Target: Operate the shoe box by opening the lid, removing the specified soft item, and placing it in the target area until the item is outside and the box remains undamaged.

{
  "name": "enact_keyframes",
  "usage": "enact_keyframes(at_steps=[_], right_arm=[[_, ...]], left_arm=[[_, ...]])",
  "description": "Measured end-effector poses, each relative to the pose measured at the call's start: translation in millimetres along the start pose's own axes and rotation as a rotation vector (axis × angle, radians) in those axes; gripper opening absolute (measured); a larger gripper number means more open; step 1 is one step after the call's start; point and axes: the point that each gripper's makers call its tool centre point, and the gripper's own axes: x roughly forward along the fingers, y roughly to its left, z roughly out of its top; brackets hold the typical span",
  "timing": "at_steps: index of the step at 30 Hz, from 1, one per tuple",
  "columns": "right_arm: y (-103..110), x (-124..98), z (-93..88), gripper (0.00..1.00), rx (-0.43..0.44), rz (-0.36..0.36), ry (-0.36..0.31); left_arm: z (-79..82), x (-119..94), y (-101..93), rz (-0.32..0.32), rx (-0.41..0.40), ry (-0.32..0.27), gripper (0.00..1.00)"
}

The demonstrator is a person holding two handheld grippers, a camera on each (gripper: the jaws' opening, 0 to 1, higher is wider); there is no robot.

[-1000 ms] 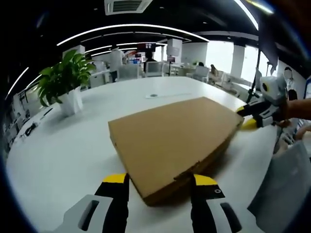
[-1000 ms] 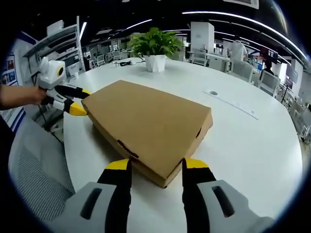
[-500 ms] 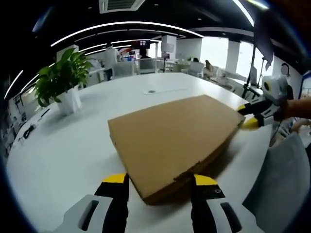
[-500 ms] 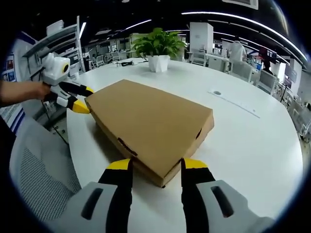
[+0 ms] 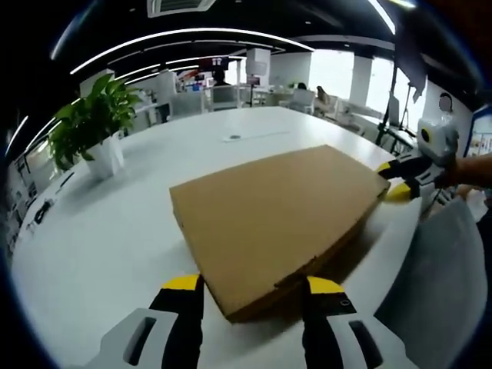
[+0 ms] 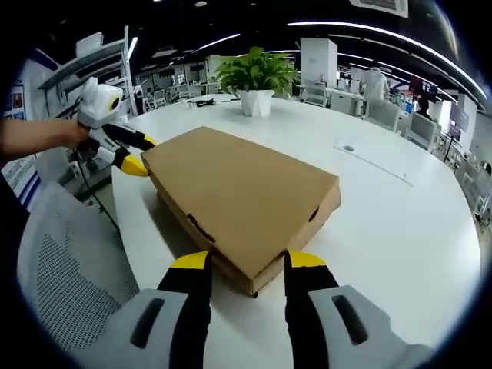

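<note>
A flat brown cardboard shoe box [image 5: 273, 215] lies shut on the white round table [image 5: 100, 231]. In the left gripper view my left gripper [image 5: 254, 287] is open, its yellow-tipped jaws standing either side of the box's near corner. At the far right corner of the box, my right gripper [image 5: 393, 181] is also open, one jaw above and one below the edge. The right gripper view has the same box [image 6: 242, 192] with the right gripper [image 6: 248, 263] astride its near corner, and the left gripper [image 6: 132, 154] at the far left corner. The box's contents are hidden.
A potted green plant [image 5: 88, 131] [image 6: 257, 77] stands on the table beyond the box. A grey mesh chair [image 6: 65, 261] [image 5: 442, 284] sits at the table's edge near the person. A cable port [image 6: 347, 148] is set into the tabletop. Office desks fill the background.
The lid stays shut and the box has not moved. In the right gripper view the left gripper has crept a little closer to the box's far corner. Both cameras shifted slightly.
</note>
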Motion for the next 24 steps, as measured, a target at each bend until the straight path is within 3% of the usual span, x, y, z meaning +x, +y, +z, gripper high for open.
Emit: enact_keyframes(at_steps=[8,24], right_arm=[[8.4,-2.0,2.2,0.36,0.019,0.004,-0.019],[7.1,-11.5,17.9,0.35,0.023,0.015,-0.025]], left_arm=[[-1.6,-7.5,1.0,-0.005,-0.004,0.002,0.52],[13.8,-20.9,-4.3,-0.016,-0.010,-0.024,0.56]])
